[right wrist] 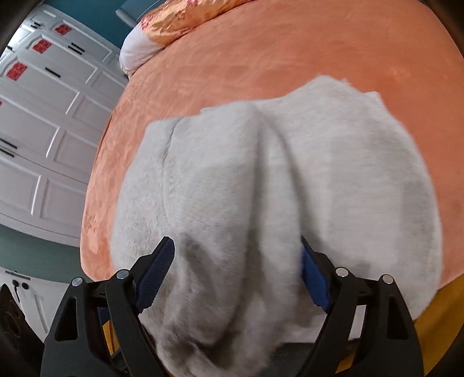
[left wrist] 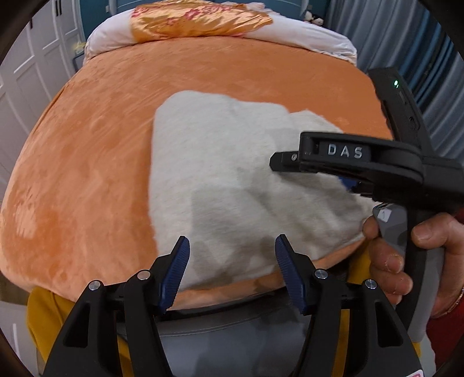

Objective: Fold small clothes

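Note:
A fluffy white garment (left wrist: 226,179) lies on the orange bed cover (left wrist: 87,162) near the bed's front edge. It also fills the right wrist view (right wrist: 275,188), with a raised fold down its middle. My left gripper (left wrist: 232,272) is open and empty above the garment's near edge. My right gripper (right wrist: 236,272) is open, its fingers (right wrist: 158,269) astride the raised fold; whether they touch the cloth I cannot tell. From the left wrist view the right gripper (left wrist: 285,162) reaches in sideways from the right over the garment, held by a hand (left wrist: 406,255).
A white and orange patterned quilt (left wrist: 203,23) lies folded at the head of the bed. White wardrobe doors (right wrist: 43,130) stand to the left. Blue curtains (left wrist: 435,72) hang on the right. The bed's front edge (left wrist: 246,293) is just under my left gripper.

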